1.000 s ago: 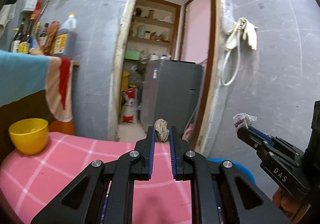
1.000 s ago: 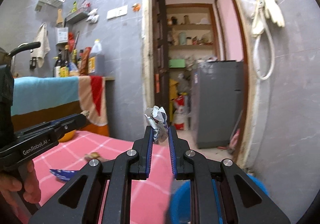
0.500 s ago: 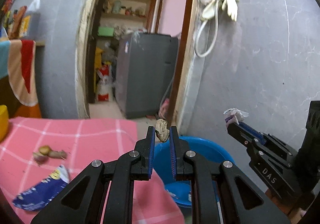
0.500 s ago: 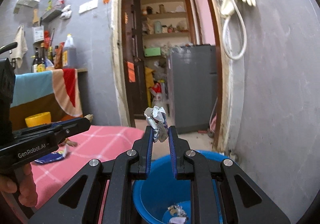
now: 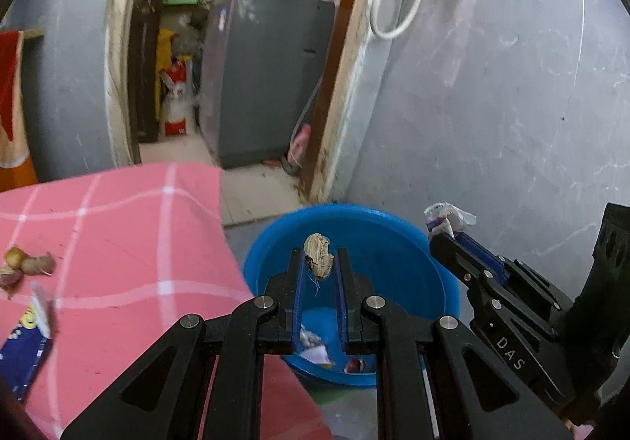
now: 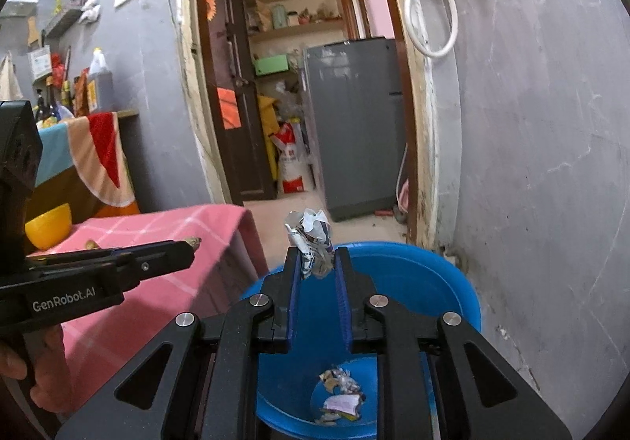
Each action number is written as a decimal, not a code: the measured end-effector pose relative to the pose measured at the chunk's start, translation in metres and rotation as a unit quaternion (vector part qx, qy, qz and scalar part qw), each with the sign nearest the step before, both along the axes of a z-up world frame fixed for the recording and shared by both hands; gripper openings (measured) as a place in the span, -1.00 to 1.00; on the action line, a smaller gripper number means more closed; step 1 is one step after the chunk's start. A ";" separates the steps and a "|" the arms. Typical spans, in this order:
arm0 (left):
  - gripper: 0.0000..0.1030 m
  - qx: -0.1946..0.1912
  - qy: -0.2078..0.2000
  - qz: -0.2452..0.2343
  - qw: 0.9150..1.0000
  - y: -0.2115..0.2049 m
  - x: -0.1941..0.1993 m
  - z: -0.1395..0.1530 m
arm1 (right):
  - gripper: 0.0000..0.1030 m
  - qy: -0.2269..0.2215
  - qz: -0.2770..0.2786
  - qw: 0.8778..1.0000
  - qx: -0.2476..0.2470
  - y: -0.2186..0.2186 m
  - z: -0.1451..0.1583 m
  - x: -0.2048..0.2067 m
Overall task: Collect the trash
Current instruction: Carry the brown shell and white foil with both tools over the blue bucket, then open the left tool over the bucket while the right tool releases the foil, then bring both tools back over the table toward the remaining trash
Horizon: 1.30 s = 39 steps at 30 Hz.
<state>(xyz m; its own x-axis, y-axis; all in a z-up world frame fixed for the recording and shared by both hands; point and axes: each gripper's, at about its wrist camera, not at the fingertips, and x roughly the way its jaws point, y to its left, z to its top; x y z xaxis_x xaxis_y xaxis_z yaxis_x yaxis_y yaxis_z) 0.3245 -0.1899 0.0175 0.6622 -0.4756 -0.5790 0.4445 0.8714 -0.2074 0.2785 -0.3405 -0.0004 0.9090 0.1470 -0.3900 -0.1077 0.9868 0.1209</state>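
Left wrist: husk (image 5: pixel 317 256) (pinched) over bucket (image 5: pixel 441 274)

"DAS" was printed in white on the side of the right gripper (image 5: pixel 447 233), seen from the left wrist view. "GenRobot.AI" was on the side of the left gripper (image 6: pixel 191 243), seen from the right wrist view. Bottle labels, sack and wrapper print were too blurred to read.
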 end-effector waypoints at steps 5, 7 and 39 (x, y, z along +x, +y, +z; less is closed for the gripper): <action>-0.77 0.013 0.027 -0.009 1.000 -0.011 0.009 -0.014 | -0.65 0.023 -0.007 1.000 0.007 -0.007 -0.008 0.005; -0.76 0.013 0.037 -0.010 0.999 -0.012 0.012 -0.018 | -0.59 0.030 -0.009 0.999 0.009 -0.009 -0.010 0.006; 0.91 -0.060 -0.097 0.135 0.984 0.098 -0.043 0.050 | 0.83 -0.054 -0.010 0.998 0.001 0.025 0.053 -0.024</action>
<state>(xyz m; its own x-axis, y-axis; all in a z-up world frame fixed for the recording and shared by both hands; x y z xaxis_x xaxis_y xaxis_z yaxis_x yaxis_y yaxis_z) 0.2813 -0.0920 0.0675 0.8665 -0.3242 -0.3796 0.2407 0.9375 -0.2512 0.2545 -0.3151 0.0524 0.9485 0.1295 -0.2892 -0.1011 0.9886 0.1111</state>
